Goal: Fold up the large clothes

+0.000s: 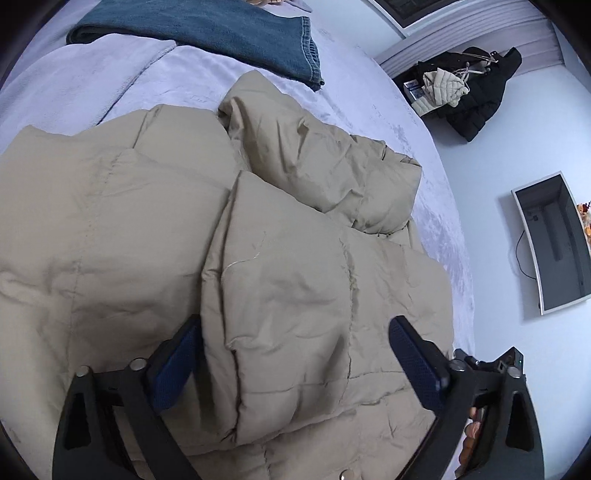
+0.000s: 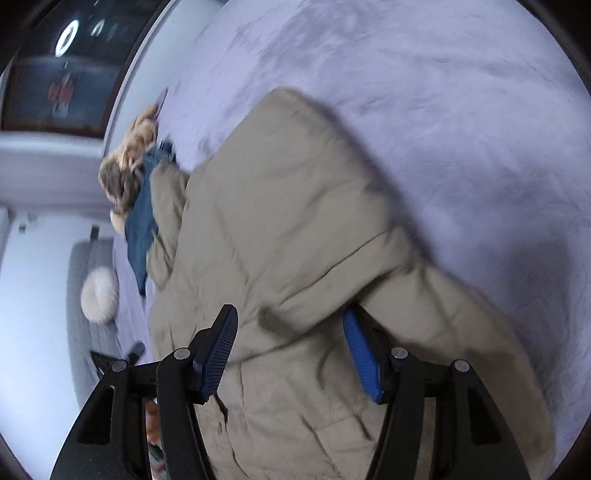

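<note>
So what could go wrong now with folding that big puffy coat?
The tan puffy coat is thick and springy, so its folded flap might pop back open. Both the left gripper and right gripper are open over it, holding nothing, so they may pinch only the top layer. The jeans lie close on the bed, so a sleeve could land on them.
</note>
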Demonstrator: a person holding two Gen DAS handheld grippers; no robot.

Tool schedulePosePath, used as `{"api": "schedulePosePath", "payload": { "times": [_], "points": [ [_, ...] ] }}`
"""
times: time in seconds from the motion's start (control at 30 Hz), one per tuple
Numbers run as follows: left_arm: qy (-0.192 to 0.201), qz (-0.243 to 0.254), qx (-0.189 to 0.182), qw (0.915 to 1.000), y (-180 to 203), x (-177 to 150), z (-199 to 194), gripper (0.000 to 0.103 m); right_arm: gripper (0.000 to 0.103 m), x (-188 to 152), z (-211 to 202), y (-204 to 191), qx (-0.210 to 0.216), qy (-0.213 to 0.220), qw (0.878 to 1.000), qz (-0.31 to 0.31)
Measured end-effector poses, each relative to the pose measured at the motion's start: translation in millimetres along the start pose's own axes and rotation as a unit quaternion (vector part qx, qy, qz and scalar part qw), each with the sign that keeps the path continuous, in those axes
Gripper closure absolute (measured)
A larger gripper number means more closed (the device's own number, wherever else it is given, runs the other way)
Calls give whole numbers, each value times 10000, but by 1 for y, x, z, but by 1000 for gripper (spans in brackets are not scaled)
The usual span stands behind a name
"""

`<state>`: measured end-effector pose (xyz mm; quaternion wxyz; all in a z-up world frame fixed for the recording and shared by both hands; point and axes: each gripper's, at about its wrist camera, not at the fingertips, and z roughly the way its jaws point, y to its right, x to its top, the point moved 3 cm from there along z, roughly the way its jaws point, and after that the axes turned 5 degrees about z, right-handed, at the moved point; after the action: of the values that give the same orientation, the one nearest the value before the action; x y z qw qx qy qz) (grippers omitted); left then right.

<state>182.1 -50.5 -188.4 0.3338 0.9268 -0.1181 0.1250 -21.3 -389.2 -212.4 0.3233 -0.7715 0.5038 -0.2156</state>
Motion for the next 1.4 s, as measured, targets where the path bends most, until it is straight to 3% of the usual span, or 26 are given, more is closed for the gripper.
{"api": "schedulePosePath", "payload": {
  "times": [0.03,0.07,0.1,0.13,0.17,0.27,0.4,0.53,0.57,0.6,0.63,0.67,0.7,0.73,0.8,0.87,1.0,1.07,1.17,1.2,1.23,1.27,1.33,1.4],
  "points": [
    [-35,28,71,10000,2,0,4,38,40,9,0,5,78,86,9997,193],
    [-84,53,151,9998,3,1,6,72,40,17,1,7,134,100,9993,328],
    [-116,90,214,9997,3,0,7,91,54,22,2,6,105,138,9992,366],
    [-71,101,219,9997,3,0,4,91,85,25,2,2,-2,159,9994,316],
    [111,146,257,9995,3,0,-5,91,95,27,2,-5,-93,172,9997,135],
    [456,382,512,9969,-4,-5,-29,91,96,22,-6,-29,-11,174,9979,-625],
    [223,318,803,9960,-30,-12,-20,91,97,12,12,-34,-558,-19,9904,-1261],
    [200,422,1030,9936,-36,-17,-11,89,97,9,31,-7,-814,-133,9897,-1174],
    [211,444,1199,9916,-34,-17,-13,83,97,8,30,-7,-806,-137,9900,-1149],
    [227,506,1419,9883,-32,-17,-16,71,96,7,27,-9,-831,-158,9892,-1198],
    [288,610,1731,9826,-29,-16,-22,63,88,6,24,-13,-897,-214,9872,-1305],
    [362,681,1982,9771,-25,-15,-25,42,81,3,20,-17,-1021,-313,9832,-1477],
    [478,739,2208,9713,-24,-15,-33,32,60,-2,14,-24,-1135,-417,9771,-1748],
    [650,782,2330,9671,-23,-14,-43,32,43,-6,4,-32,-1131,-394,9725,-1997],
    [807,809,2215,9685,-21,-10,-57,32,41,-9,-19,-47,-998,-142,9640,-2461],
    [978,782,2097,9697,-18,-4,-67,33,41,1,-38,-52,-912,229,9634,-2511],
    [1093,966,2024,9684,0,10,-65,33,41,49,-30,-39,-522,451,9872,-1439],
    [1035,1086,1937,9695,10,15,-54,33,41,71,-9,-28,-219,321,9963,-767],
    [893,1204,1948,9693,16,16,-32,33,41,89,28,-21,304,-104,9995,-20],
    [821,1230,2015,9683,15,16,-24,33,44,91,37,-25,460,-234,9986,58],
    [764,1248,2083,9671,14,14,-18,33,69,90,44,-31,592,-323,9977,0],
    [689,1259,2204,9648,10,13,-9,33,79,90,47,-38,634,-369,9972,-121],
    [567,1261,2356,9620,2,12,5,33,91,89,48,-52,410,-237,9976,-512],
    [537,1223,2298,9640,-5,10,15,33,92,94,56,-50,-248,-107,9957,-890]
  ]
}}
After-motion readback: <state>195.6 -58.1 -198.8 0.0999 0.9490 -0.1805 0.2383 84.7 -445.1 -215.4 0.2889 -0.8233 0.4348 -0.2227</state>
